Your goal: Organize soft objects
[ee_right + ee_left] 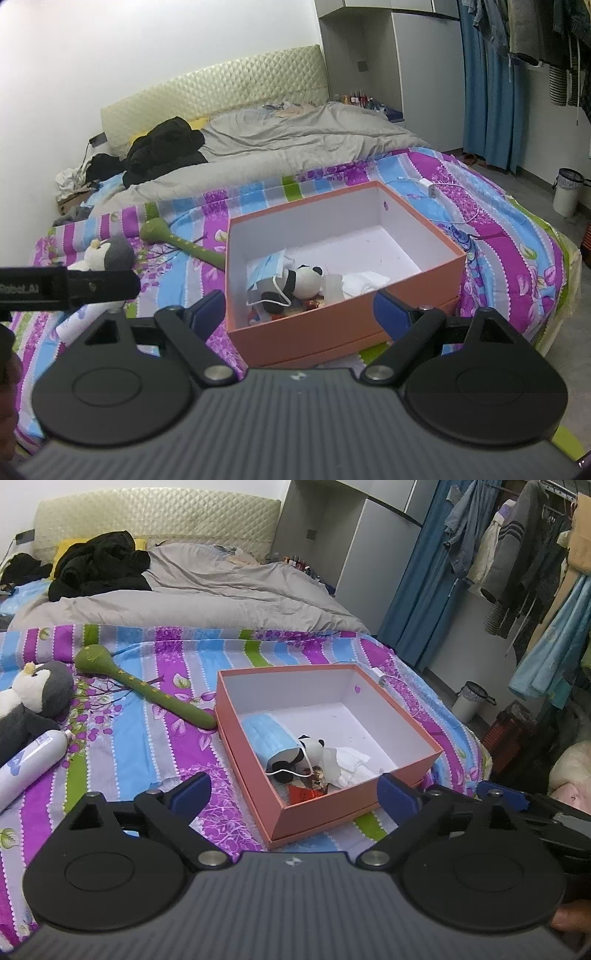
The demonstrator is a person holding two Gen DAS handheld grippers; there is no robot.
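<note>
An orange box point(325, 812) point(306, 339) with a white inside sits on the striped bedsheet. In its near corner lie a blue face mask point(269, 734) point(267, 271), a small panda plush point(312, 747) point(308, 282) and white tissue point(354, 762) point(364, 280). A penguin plush point(33, 698) point(110, 253), a green long-handled soft toy point(147, 692) point(177, 240) and a white spray bottle point(29, 760) lie left of the box. My left gripper point(293, 788) and right gripper point(299, 304) both hover open at the box's near edge, with nothing between the pads.
A grey duvet point(221, 590) and a heap of black clothes point(99, 565) cover the far bed. A white charger and cable point(430, 188) lie right of the box. Beyond the bed's right edge stand a bin point(471, 701), blue curtains and hanging clothes point(524, 554).
</note>
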